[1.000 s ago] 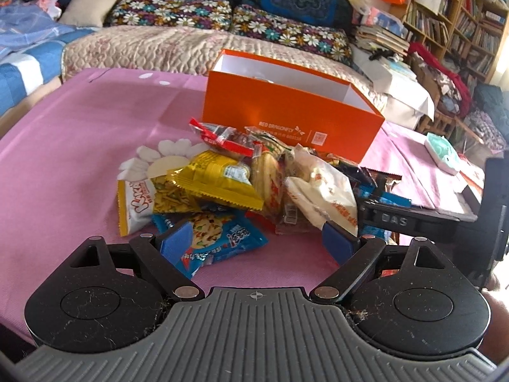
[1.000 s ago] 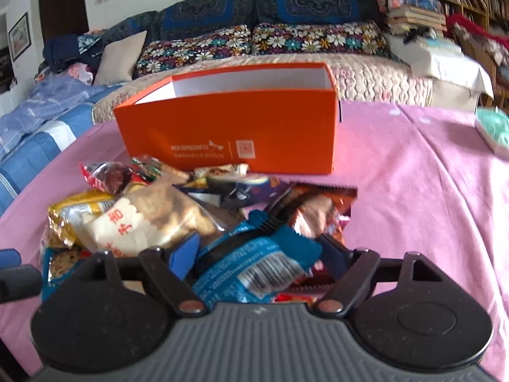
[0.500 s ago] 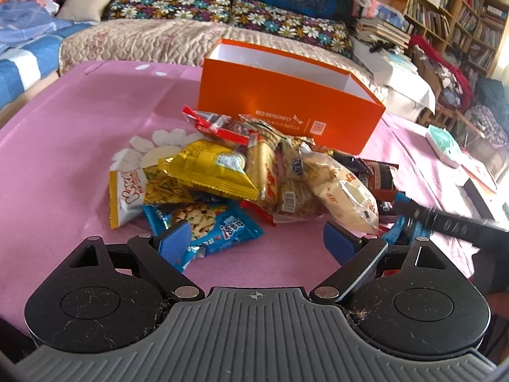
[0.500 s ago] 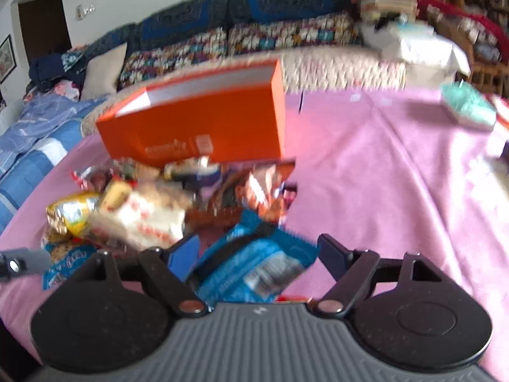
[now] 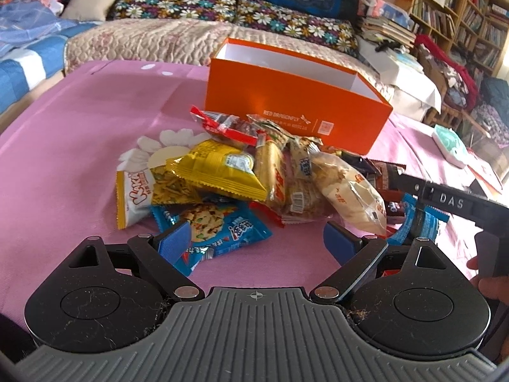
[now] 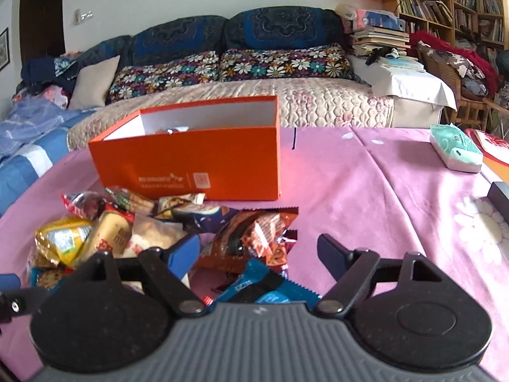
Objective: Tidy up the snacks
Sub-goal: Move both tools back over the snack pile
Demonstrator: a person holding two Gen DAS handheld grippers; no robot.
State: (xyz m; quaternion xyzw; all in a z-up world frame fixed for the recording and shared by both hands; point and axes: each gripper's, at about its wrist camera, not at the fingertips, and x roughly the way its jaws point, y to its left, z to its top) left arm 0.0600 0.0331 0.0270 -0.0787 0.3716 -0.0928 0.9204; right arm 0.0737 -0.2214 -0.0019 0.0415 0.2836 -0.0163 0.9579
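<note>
On the pink surface (image 5: 63, 146) the snack pile (image 5: 254, 184) lies loose just in front of the orange box (image 5: 296, 117), which holds little that shows (one small glint inside, too small to name), so nearly all the sorting looks left to do. The left gripper (image 5: 257, 238) hovers tilted down over the blue cookie packet (image 5: 222, 226), jaws wide, holding nothing. The right gripper (image 6: 257, 254) stands open and empty above the brown wrapper (image 6: 254, 238).

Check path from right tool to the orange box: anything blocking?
No wall or obstacle. The right tool is open above the snack pile; the orange box stands just behind it, open-topped. Only loose packets lie between.
</note>
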